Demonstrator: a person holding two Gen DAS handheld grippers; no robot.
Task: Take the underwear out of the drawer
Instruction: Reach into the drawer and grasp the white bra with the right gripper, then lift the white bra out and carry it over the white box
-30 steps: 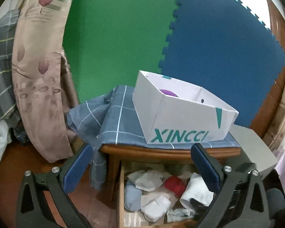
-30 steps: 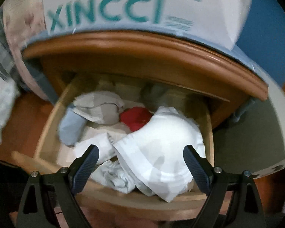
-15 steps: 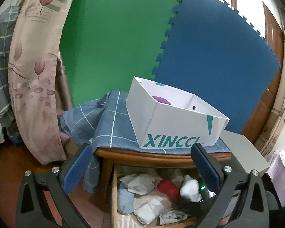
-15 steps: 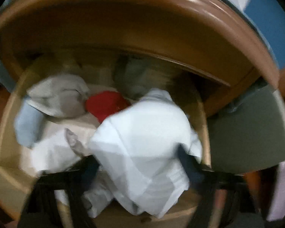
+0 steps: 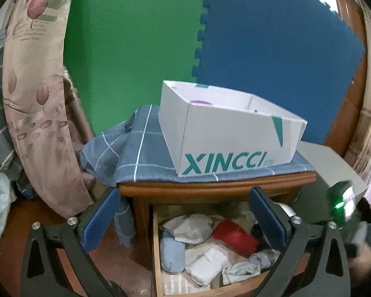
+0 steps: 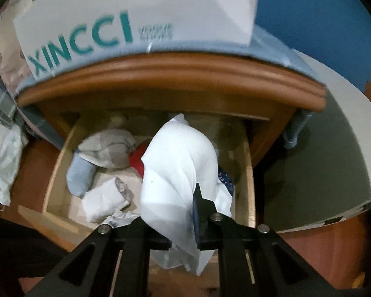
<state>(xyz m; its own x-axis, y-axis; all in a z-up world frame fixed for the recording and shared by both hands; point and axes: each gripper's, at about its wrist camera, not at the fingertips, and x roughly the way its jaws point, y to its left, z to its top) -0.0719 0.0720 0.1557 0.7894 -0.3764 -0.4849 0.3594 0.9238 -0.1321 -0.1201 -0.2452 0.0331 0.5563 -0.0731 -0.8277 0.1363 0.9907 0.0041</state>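
In the right wrist view the right gripper [image 6: 172,219] sits at the bottom centre of the frame with its jaws drawn close together on the white underwear [image 6: 178,170]; the cloth is pinched between the two fingers [image 6: 202,212], bulges up above them toward the middle of the frame and hangs in a loose flap below the pinch. The underwear covers the centre and right of the open drawer [image 6: 249,173], over the other clothes there. To its left in the drawer lie a grey bundle [image 6: 108,148], a light blue roll [image 6: 80,175], a white roll [image 6: 105,201] and part of a red piece [image 6: 138,158], which shows just beside the underwear's left edge. Above the drawer runs the wooden nightstand [image 6: 170,76] top edge, with the white box [image 6: 136,17] marked XINCCI across the upper part of the frame. In the left wrist view the left gripper [image 5: 183,219] is at the bottom of the frame with its jaws spread wide and nothing between them; the blue pads [image 5: 101,219] frame the drawer [image 5: 155,255] from either side, well apart from its contents. The box [image 5: 230,133] stands on a checked blue cloth [image 5: 146,153] draped over the nightstand [image 5: 210,188] at centre frame. Green mat [image 5: 136,37] and blue mat [image 5: 272,37] fill the upper frame, and a flowered curtain [image 5: 37,99] hangs at the left.
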